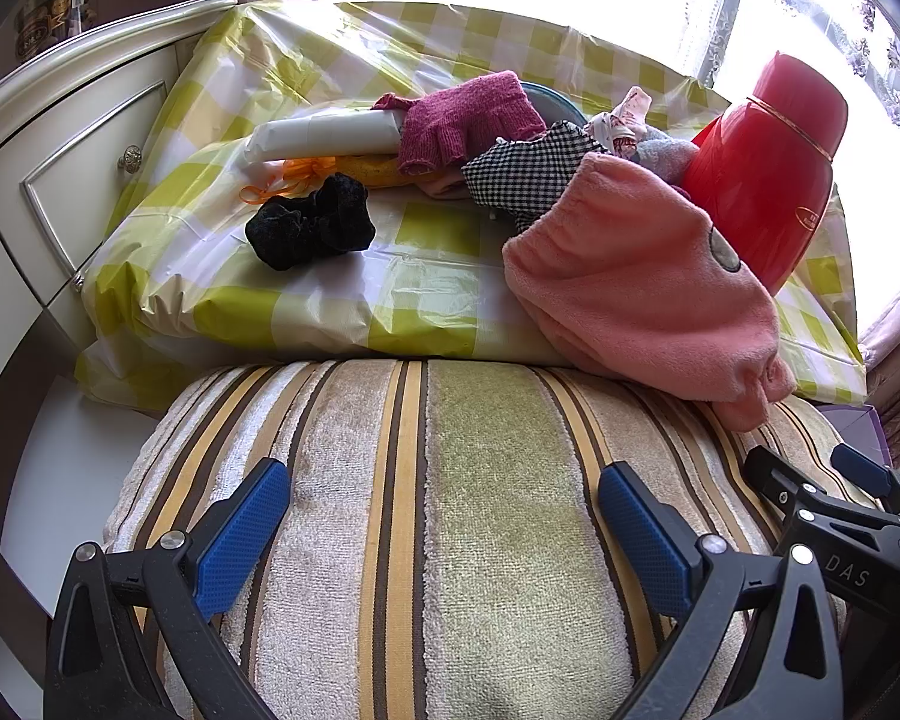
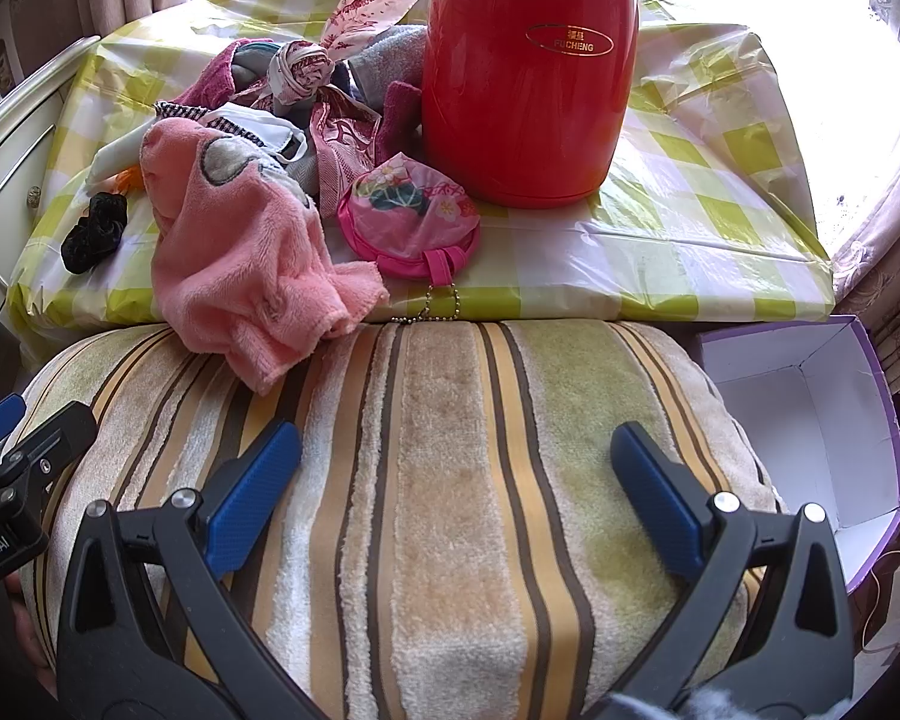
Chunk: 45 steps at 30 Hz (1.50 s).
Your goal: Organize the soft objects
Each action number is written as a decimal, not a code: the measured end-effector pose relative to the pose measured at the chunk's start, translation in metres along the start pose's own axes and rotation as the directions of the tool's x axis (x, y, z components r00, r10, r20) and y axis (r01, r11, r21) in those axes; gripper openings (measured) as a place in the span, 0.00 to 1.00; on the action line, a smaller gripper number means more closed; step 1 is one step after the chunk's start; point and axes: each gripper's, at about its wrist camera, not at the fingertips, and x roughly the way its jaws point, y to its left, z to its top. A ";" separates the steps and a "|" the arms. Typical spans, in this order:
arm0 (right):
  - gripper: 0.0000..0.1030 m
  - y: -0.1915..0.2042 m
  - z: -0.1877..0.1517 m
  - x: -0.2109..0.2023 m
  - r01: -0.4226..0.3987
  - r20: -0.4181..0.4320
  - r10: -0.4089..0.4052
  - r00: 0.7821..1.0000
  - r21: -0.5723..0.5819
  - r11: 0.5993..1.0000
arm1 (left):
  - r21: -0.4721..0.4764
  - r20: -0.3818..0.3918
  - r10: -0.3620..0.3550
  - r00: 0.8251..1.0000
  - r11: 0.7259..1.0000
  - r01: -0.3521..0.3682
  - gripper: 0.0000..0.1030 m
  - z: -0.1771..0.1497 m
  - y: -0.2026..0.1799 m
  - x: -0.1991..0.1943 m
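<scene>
The left gripper [image 1: 444, 516] has its jaws wide apart and holds nothing; its 2 blue pads [image 1: 243, 531] hang just over the striped cushion [image 1: 486, 540], whether touching it I cannot tell. The right gripper [image 2: 456, 480] is also wide apart and empty, over the same cushion, beside the left one.

The soft things lie in a heap on the checked cloth [image 2: 690, 192] behind the cushion. The pink fleece piece [image 2: 240, 252] has its long axis from the heap toward the cushion, and its near end hangs over the cushion edge. The black scrunchie [image 1: 312, 228] lies alone, left of the heap. The round pink pouch [image 2: 408, 222] lies flat just in front of the red flask [image 2: 528, 72], its loop and chain pointing to the cushion. An open box [image 2: 810, 414] stands right of the cushion.
</scene>
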 end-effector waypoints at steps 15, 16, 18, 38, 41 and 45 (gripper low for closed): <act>1.00 0.000 0.000 0.000 0.000 0.000 0.000 1.000 0.000 1.000 | -0.001 0.001 0.001 1.000 1.000 -0.001 1.00 0.000 -0.001 0.000; 1.00 0.000 0.001 0.000 0.000 0.000 0.000 1.000 0.000 1.000 | -0.001 0.001 0.001 1.000 1.000 -0.001 1.00 -0.001 -0.001 0.000; 1.00 0.000 0.000 0.000 0.000 0.000 0.000 1.000 0.000 1.000 | -0.001 0.000 0.002 1.000 1.000 -0.002 1.00 -0.001 -0.001 0.000; 0.99 0.011 0.020 -0.015 -0.209 0.037 0.212 0.977 -0.083 0.975 | -0.079 -0.044 -0.090 0.995 0.993 0.087 0.82 0.029 0.019 0.007; 0.99 0.025 0.033 -0.011 -0.252 0.045 0.259 0.965 -0.129 0.959 | -0.150 -0.041 -0.096 0.995 0.985 0.089 0.78 0.059 0.037 0.024; 0.99 0.034 0.051 -0.003 -0.271 0.048 0.279 0.959 -0.135 0.953 | -0.177 -0.021 -0.044 0.999 0.983 0.040 0.78 0.100 0.055 0.047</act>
